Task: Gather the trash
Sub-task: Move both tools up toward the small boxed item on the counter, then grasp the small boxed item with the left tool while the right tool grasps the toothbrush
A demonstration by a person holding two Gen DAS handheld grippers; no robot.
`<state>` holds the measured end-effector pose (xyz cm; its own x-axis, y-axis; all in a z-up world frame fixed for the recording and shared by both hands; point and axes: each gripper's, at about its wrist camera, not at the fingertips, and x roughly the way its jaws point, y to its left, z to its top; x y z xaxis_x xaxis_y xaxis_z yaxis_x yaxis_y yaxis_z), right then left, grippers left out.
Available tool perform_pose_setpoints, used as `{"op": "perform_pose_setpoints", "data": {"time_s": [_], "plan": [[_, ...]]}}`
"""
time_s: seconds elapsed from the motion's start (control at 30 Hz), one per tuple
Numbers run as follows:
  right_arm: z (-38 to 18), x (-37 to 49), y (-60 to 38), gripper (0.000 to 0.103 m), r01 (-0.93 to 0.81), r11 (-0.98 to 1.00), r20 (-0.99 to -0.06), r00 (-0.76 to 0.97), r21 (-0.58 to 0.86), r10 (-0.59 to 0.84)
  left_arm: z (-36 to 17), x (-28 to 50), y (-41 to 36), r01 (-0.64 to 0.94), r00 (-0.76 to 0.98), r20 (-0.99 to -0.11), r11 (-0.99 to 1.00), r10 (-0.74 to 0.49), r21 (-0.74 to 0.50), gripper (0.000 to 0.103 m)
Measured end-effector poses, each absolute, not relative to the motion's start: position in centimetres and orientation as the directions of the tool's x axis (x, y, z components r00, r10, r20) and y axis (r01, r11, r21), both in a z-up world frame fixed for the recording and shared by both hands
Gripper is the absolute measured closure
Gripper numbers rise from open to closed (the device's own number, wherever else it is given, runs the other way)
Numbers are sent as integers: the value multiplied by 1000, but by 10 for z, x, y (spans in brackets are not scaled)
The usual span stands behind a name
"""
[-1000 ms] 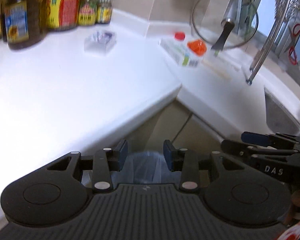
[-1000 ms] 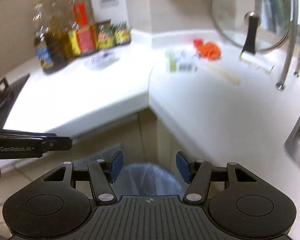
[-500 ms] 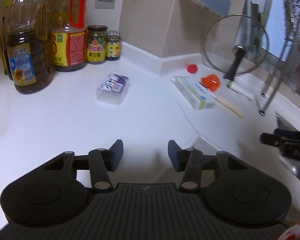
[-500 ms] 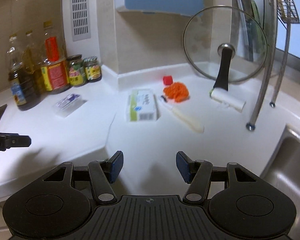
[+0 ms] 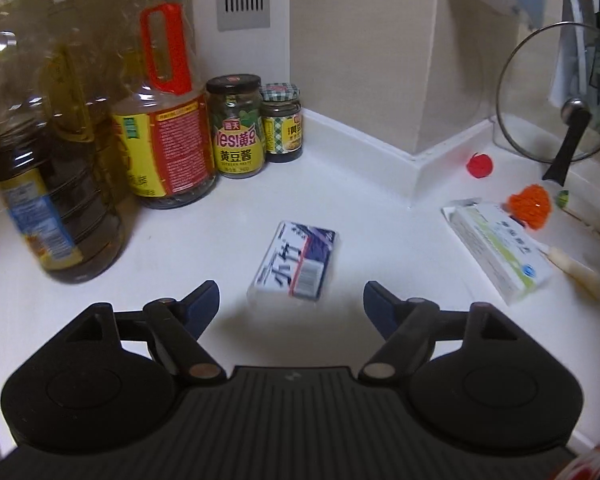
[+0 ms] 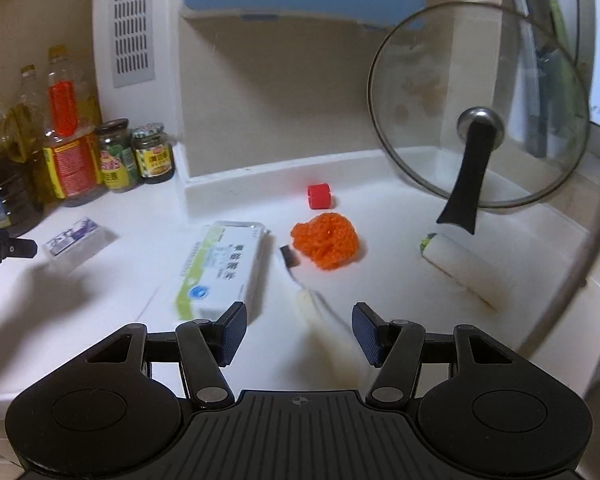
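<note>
My left gripper [image 5: 292,300] hangs over the white counter [image 5: 220,216], fingers opening wide with nothing between them; the small tissue pack [image 5: 298,258], with blue print and a barcode, lies at twelve o'clock just ahead. At ten o'clock a jar [image 5: 238,126] reads "Yes!" and "黄豆酱". My right gripper [image 6: 298,330] holds its fingers apart and empty; the white-and-green box [image 6: 220,268] lies at eleven o'clock, its writing too blurred to read, and the orange mesh wad [image 6: 326,244] at twelve.
</note>
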<state>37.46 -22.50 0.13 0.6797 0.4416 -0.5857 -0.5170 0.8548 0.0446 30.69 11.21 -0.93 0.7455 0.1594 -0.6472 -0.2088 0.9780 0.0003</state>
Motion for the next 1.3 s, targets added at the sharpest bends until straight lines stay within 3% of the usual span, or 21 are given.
{"op": "perform_pose_setpoints", "data": {"time_s": [0.37,0.5,0.9,1.0,1.3], "plan": [[-42,446,-208,45,-610,792,-684,567,27,460,-30,364,124,-168,690,-710,985,142,34,26],[-51,454,-207,63,-624,781,-702,542,32,462,-33,372,123,-146,675,-726,989,129,41,30],[-54,452,-210,82,-639,769,-698,535,34,475,-43,387,123,-118,649,-754,993,101,31,40],[-54,448,-211,82,-632,775,-696,541,35,472,-43,387,123,-122,645,-756,992,111,42,48],[-43,426,-217,82,-607,792,-660,568,67,491,-40,363,114,-145,650,-753,989,106,13,49]]}}
